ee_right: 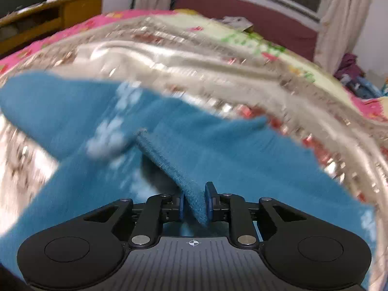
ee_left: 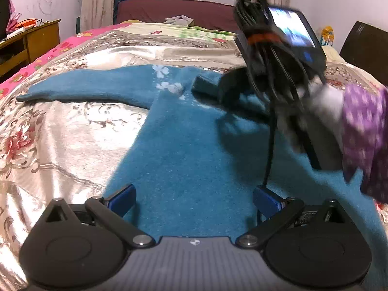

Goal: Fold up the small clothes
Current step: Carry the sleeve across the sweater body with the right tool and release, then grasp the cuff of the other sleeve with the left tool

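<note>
Sweater (ee_left: 184,160): teal blue, fuzzy, with small white flower marks near the neck
Bedspread (ee_left: 72,126): shiny silver-beige with red and brown floral scrolls
Sheet (ee_left: 48,55): bright pink with small coloured prints — under the bedspread's far edge
Blanket (ee_right: 254,41): pale cream, green and red print
Headboard (ee_left: 174,9): maroon
Cabinet (ee_left: 36,36): yellowish wood
Sleeve (ee_left: 366,131): purple with pale speckles
Fingers (ee_left: 122,200): blue pads on black arms

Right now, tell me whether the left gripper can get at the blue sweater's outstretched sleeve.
Probably yes. The left gripper stands open over the blue sweater, and the sleeve lies flat on the bedspread with nothing across the way.
</note>
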Demonstrator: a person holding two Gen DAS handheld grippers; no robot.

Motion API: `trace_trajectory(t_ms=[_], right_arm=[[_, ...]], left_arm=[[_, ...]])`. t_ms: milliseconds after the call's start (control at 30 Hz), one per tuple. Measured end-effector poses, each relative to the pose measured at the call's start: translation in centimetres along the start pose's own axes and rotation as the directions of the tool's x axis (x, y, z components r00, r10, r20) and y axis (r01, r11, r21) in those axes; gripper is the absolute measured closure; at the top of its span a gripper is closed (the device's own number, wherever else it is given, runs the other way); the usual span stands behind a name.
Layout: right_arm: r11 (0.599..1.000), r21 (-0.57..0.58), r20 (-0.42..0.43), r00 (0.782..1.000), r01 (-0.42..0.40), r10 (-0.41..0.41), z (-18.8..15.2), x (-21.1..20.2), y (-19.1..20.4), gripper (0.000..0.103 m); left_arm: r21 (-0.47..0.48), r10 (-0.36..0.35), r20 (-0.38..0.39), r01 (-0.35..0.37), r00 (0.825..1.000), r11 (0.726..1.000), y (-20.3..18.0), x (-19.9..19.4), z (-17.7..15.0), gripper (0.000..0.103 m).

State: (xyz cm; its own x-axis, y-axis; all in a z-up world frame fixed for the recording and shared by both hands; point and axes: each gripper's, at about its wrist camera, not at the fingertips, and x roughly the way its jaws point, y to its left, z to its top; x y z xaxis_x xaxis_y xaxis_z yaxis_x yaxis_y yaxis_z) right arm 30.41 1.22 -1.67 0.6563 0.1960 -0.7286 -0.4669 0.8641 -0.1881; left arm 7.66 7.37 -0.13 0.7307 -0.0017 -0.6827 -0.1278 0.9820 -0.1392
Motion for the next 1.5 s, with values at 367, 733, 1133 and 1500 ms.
trace_trajectory(t_ms=[367, 733, 1133, 1500], right_arm=[[0.995, -0.066, -0.055, 0.996, -0.076, 0.073, 0.6, 0.2, 2.5, 0.068], [0.986, 0.064, 0.08, 0.986, -0.153, 0.147, -0.7, -6.2, 0.6, 0.068], [0.941, 0.15, 0.099, 0.952, -0.303, 0.29, -3.0, -8.9, 2.9, 0.068], [0.907, 0.236, 0.076, 0.937, -0.35, 0.342, -4.3, -9.4, 2.2, 0.068]], left_arm=[[-0.022, -0.005, 0.017, 0.006, 1.0, 1.0, 0.5, -0.4, 0.1, 0.0], [-0.098, 0.072, 0.189, -0.054, 0.979, 0.994, 5.3, -3.4, 2.0, 0.0], [-0.515, 0.246, 0.158, -0.133, 0.956, 0.847, 24.2, 0.3, 8.4, 0.033], [-0.757, 0.223, 0.132, -0.048, 0.966, 0.652, 30.9, 8.6, 10.2, 0.054]])
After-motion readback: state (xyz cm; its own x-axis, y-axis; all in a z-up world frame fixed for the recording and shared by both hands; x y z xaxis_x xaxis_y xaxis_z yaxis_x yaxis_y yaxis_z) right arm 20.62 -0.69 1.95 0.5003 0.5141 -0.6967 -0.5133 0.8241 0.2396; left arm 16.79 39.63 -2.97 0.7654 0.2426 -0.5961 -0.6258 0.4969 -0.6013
